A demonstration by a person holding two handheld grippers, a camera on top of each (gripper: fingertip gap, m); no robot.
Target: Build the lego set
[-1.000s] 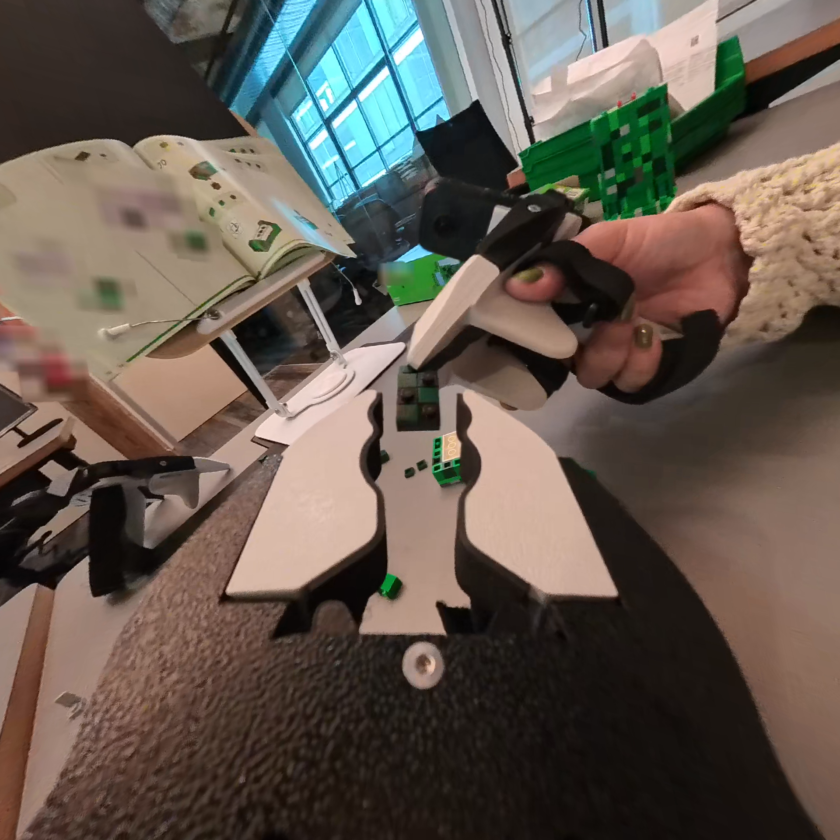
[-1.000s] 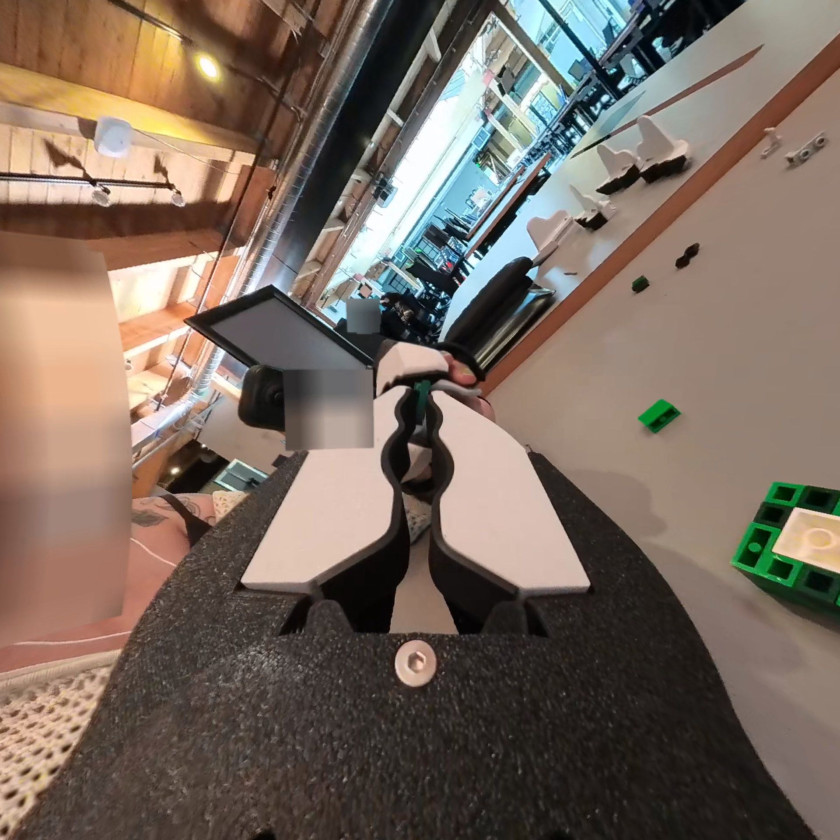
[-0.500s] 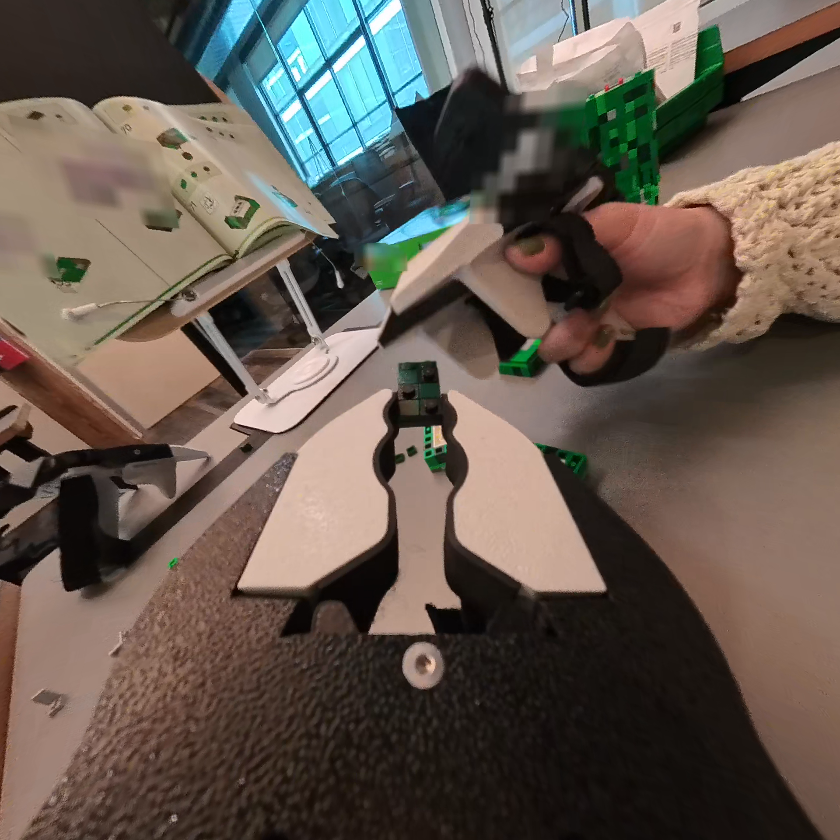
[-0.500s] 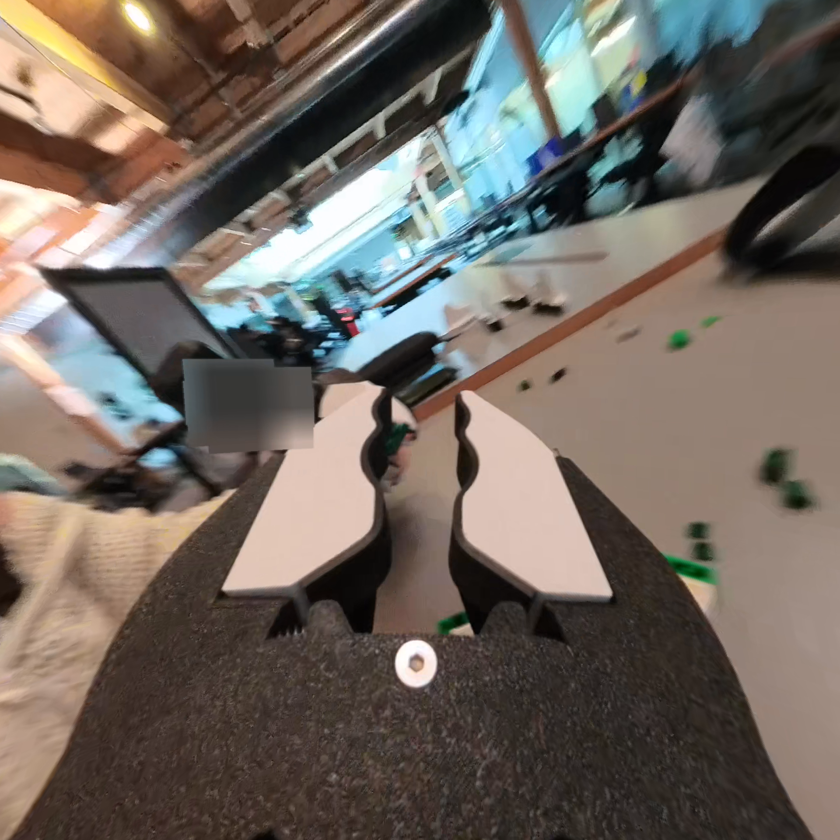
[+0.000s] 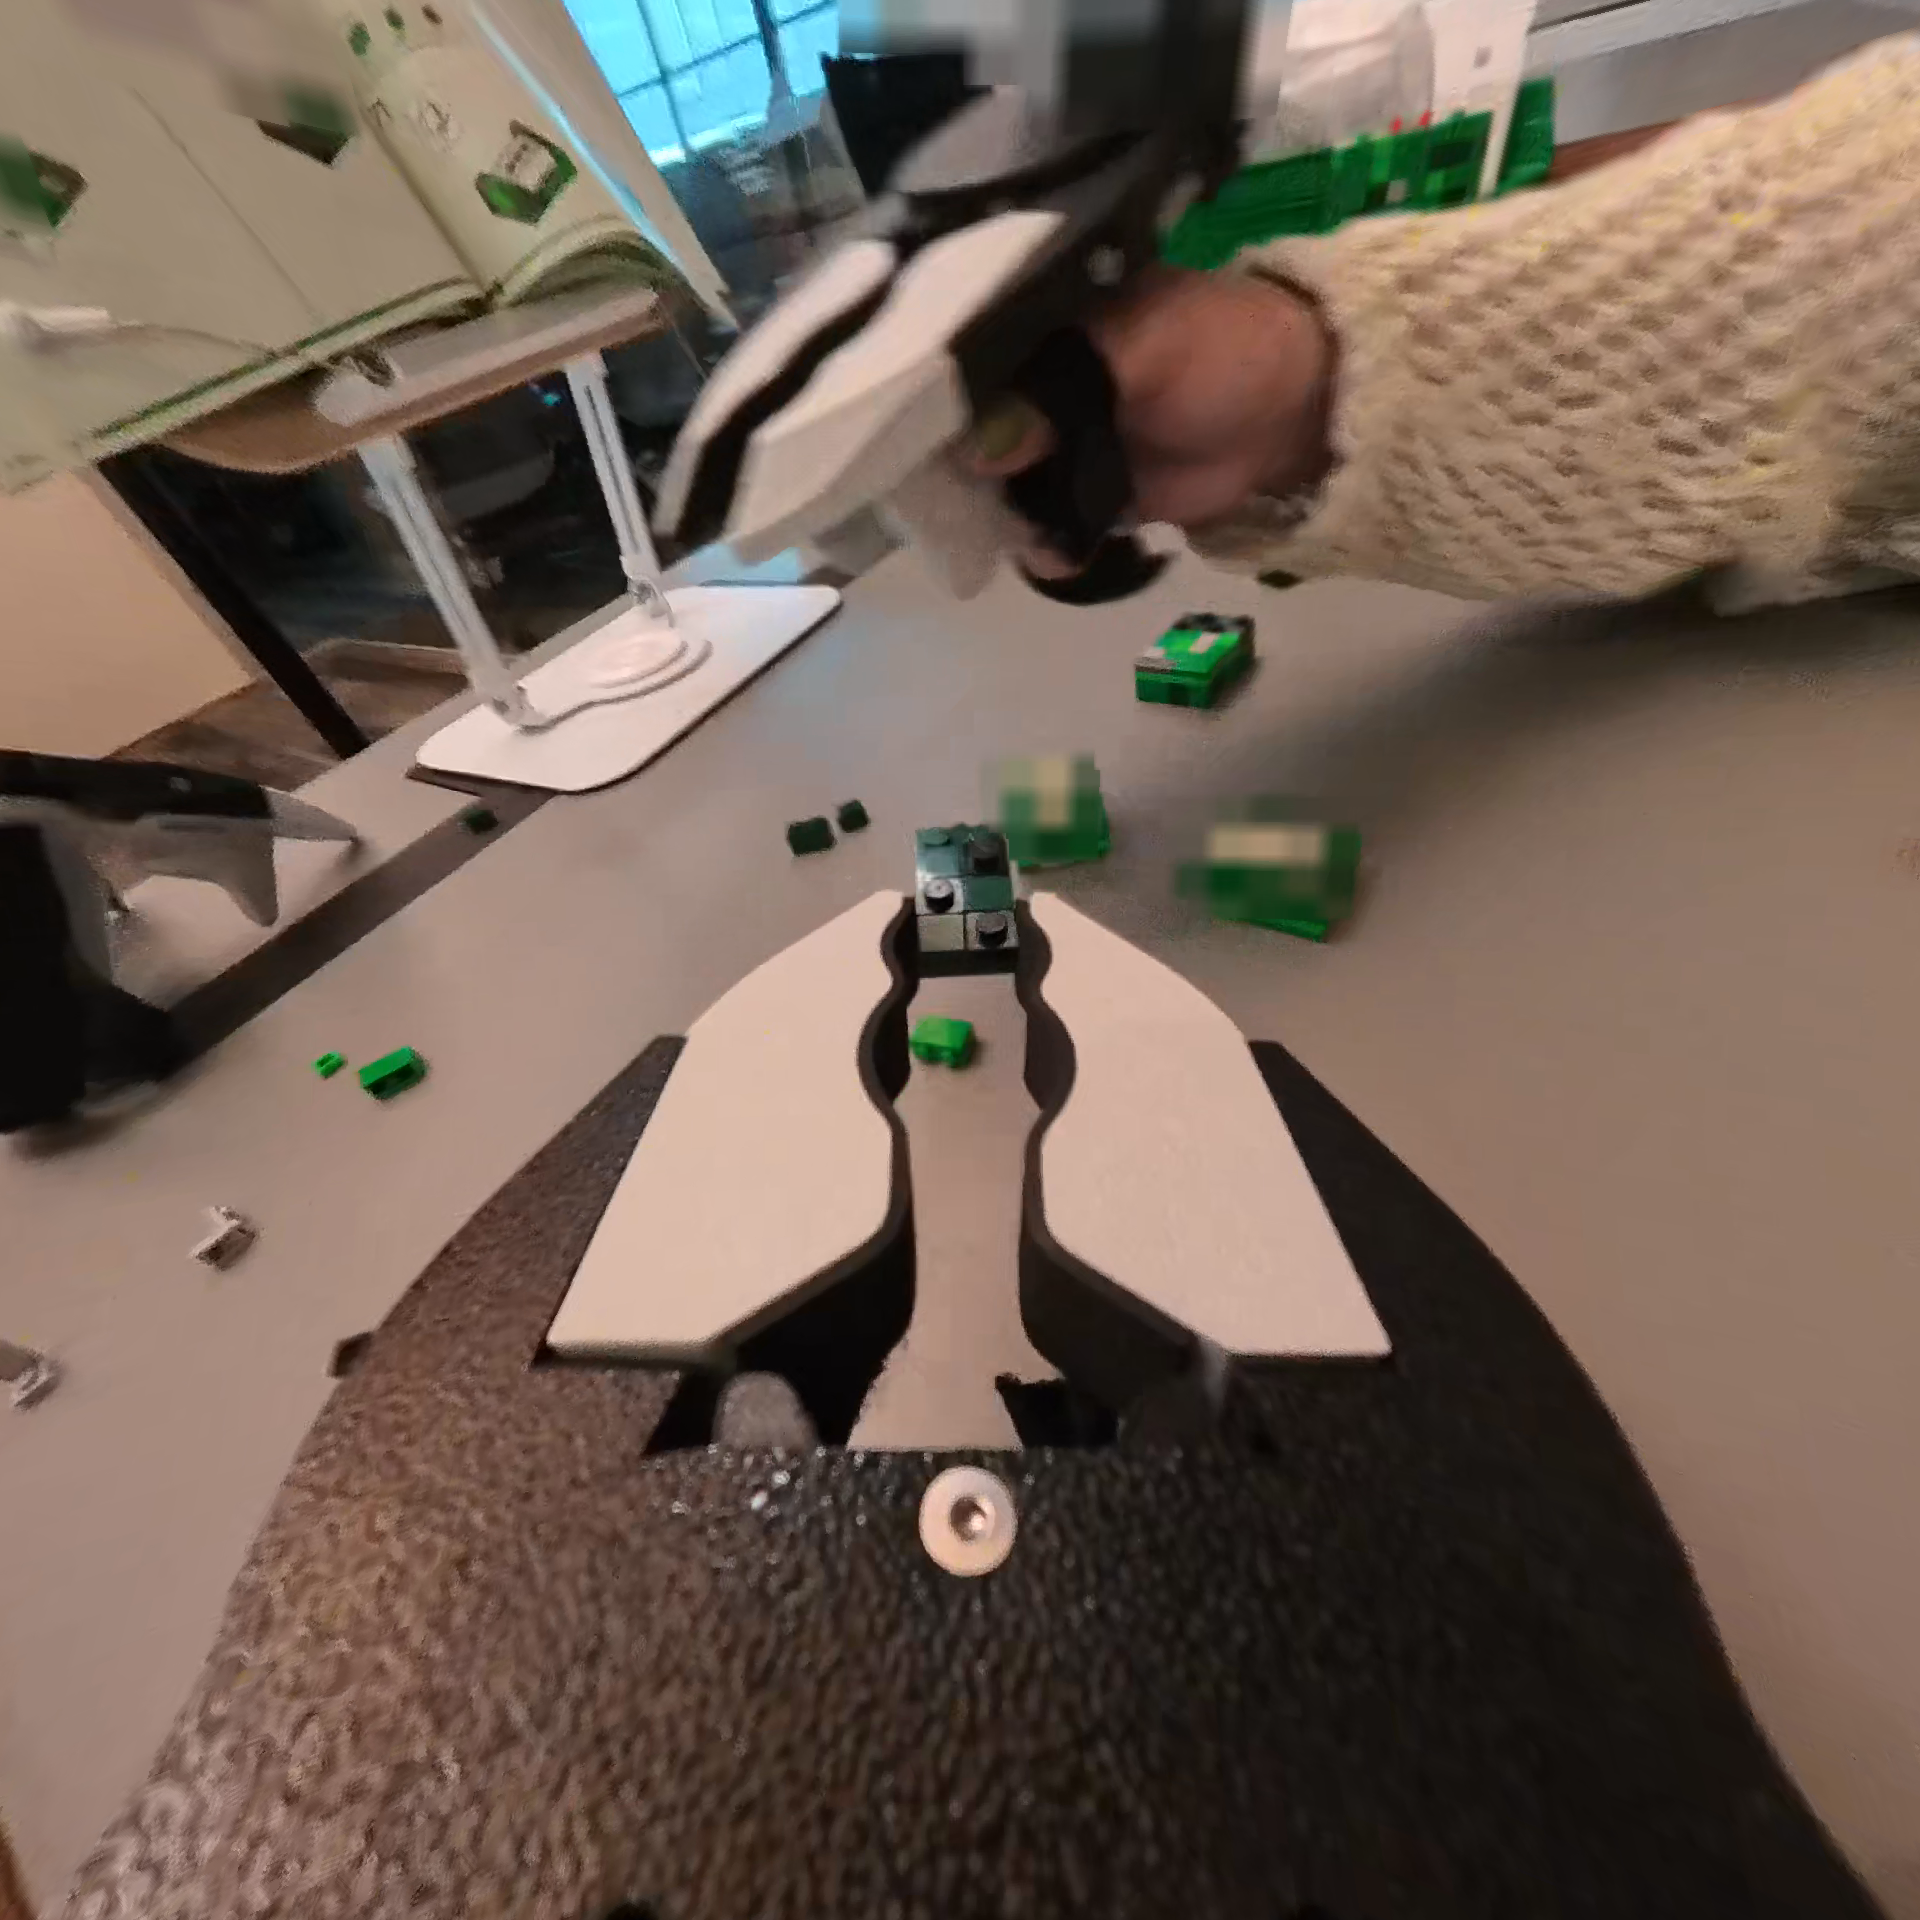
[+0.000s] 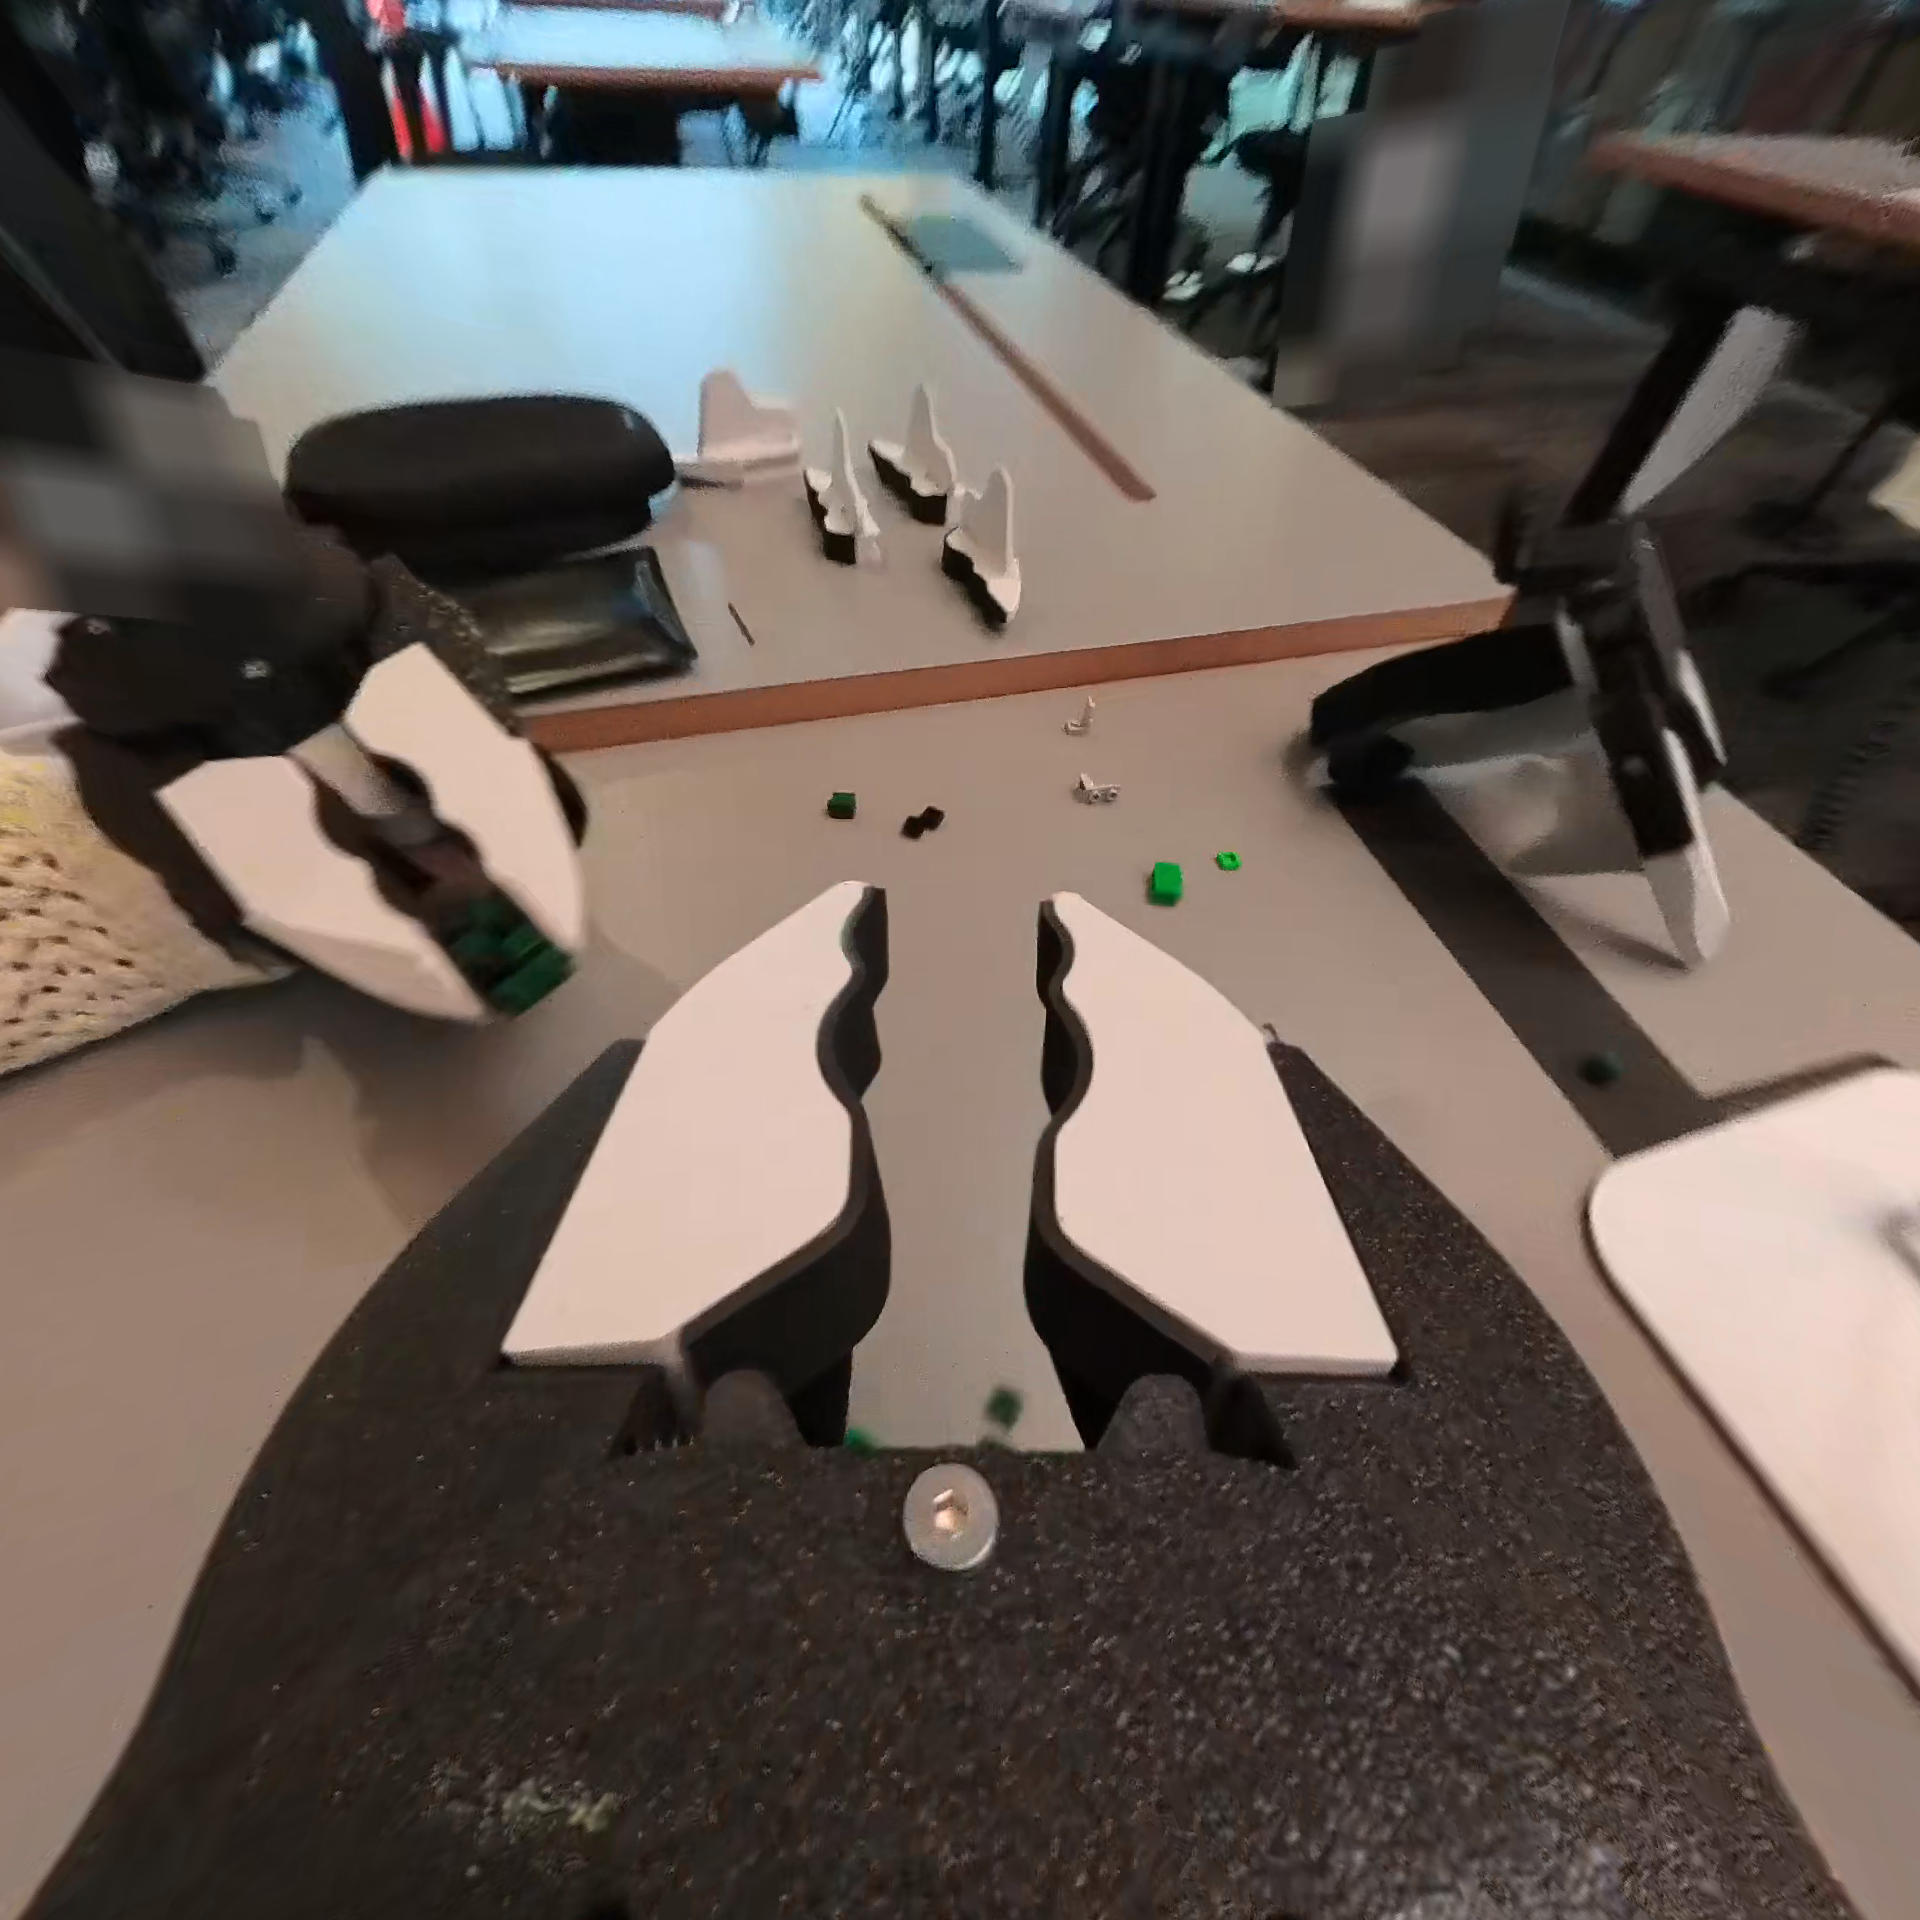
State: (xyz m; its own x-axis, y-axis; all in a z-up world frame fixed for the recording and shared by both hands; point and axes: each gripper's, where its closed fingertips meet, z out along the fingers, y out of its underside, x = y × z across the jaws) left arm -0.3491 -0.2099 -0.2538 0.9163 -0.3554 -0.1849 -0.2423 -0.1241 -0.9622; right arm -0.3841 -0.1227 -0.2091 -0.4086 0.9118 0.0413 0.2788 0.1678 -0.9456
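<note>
Between my left gripper's (image 5: pixel 966 914) tips I'm pinching the dark-green brick stack (image 5: pixel 964 896); right gripper (image 6: pixel 961 899), empty and parted, should approach gently.

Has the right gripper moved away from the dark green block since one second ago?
Yes. The right gripper has lifted off the dark green block, toward the book stand.
</note>
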